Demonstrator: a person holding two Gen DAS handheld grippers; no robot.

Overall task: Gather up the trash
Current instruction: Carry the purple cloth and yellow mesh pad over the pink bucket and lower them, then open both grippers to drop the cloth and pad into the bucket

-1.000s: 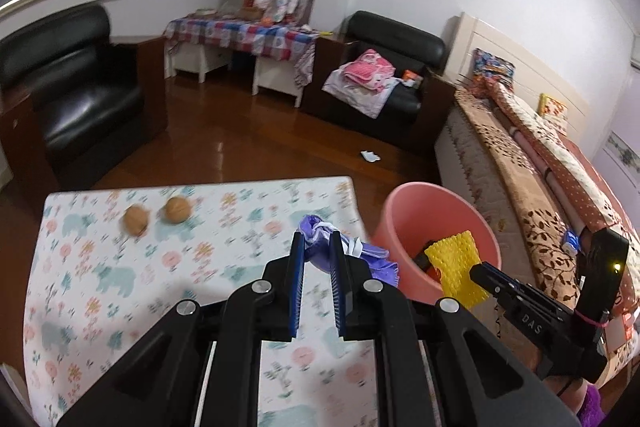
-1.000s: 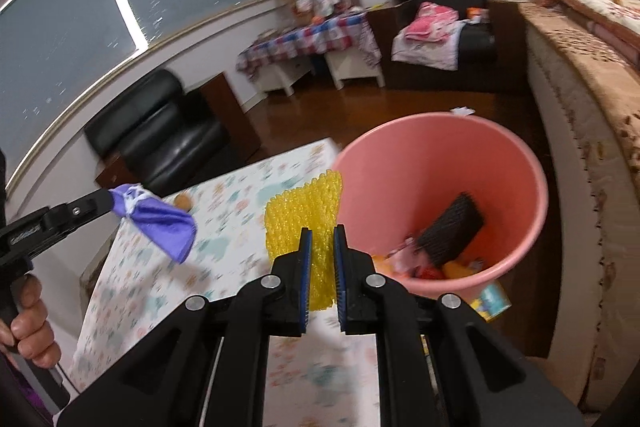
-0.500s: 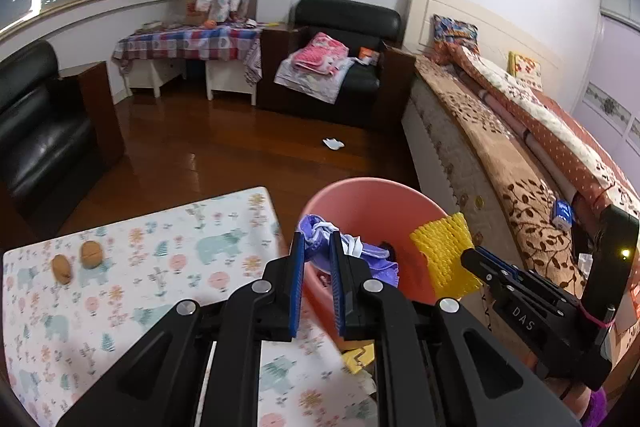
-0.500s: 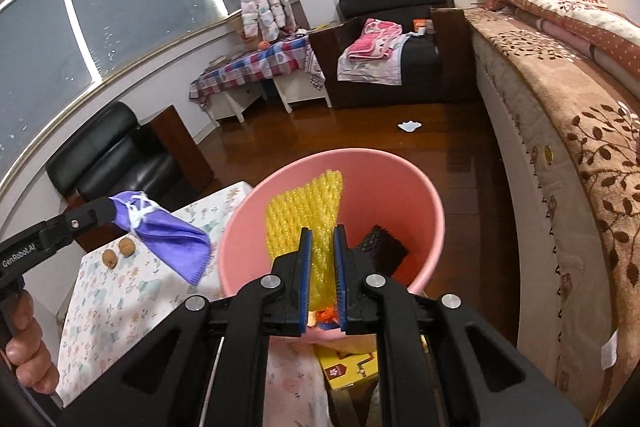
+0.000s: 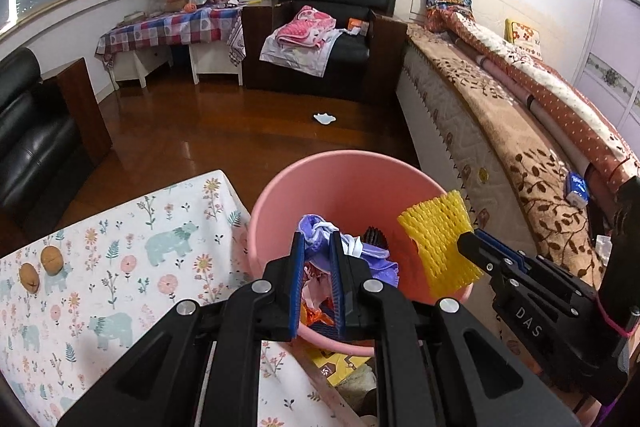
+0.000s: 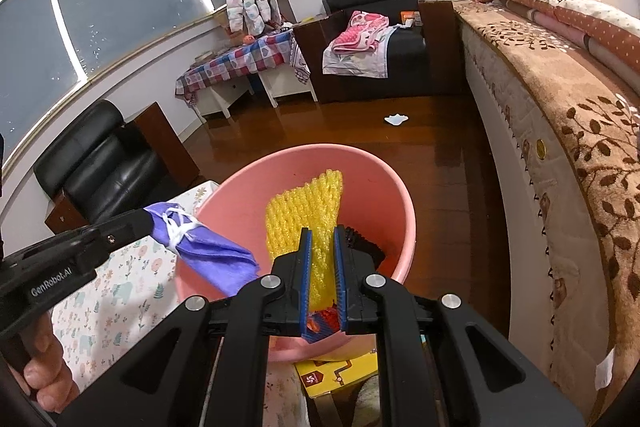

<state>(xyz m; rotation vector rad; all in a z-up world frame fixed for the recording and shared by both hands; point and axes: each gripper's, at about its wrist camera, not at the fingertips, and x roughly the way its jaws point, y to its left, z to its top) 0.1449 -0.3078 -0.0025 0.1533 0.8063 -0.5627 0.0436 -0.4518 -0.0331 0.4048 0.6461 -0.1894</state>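
Left wrist: my left gripper point(image 5: 317, 247) pinches the purple bag point(image 5: 320, 231) over the pink bin point(image 5: 280, 195), walnuts point(image 5: 40, 265) on the tablecloth point(image 5: 120, 267) at 9 o'clock; right wrist: my right gripper point(image 6: 321, 247) clamps the yellow foam net point(image 6: 308, 215) above that bin, sofa point(image 6: 100, 163) at 10.

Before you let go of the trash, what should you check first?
1. Left gripper holds the crumpled purple cloth: ok.
2. Right gripper holds the yellow foam net sleeve: ok.
3. Purple cloth is above the round pink plastic bin: ok.
4. Yellow sleeve is above the bin opening: ok in the right wrist view; near the rim in the left wrist view.
5. Room left in the bin: ok, trash only covers the bottom.
6. Two brown walnuts on the floral tablecloth collected: not ok.
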